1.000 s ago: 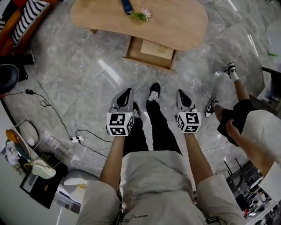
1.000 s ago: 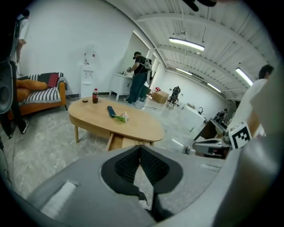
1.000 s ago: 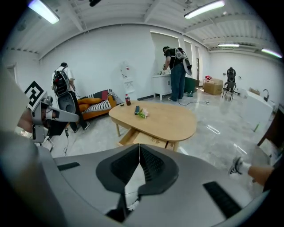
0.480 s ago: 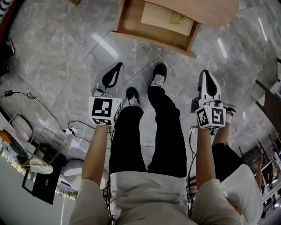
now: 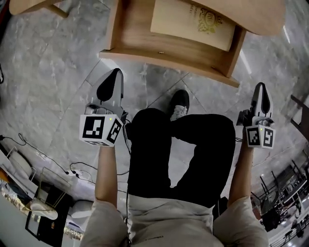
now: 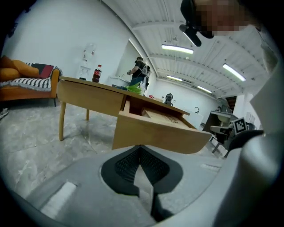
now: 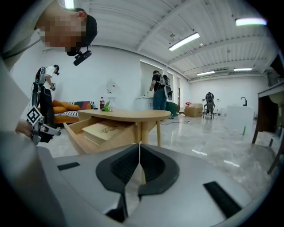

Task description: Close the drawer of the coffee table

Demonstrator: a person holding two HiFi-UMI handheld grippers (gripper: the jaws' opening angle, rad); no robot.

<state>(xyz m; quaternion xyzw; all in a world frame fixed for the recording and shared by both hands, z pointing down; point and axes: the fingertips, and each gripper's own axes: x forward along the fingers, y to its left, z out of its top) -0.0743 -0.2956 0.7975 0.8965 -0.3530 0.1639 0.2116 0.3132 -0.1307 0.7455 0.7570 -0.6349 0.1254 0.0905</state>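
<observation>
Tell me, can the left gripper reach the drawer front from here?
Probably yes. The left gripper, jaws shut, points at the drawer front, with only a strip of floor between them and nothing in the way.

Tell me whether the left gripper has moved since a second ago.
Yes. The left gripper has come much closer to the front of the drawer, now just short of it.

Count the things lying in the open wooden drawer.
1: a flat tan box with gold print, toward the right side of the open wooden drawer; the light wooden tabletop overhead may hide more.
</observation>
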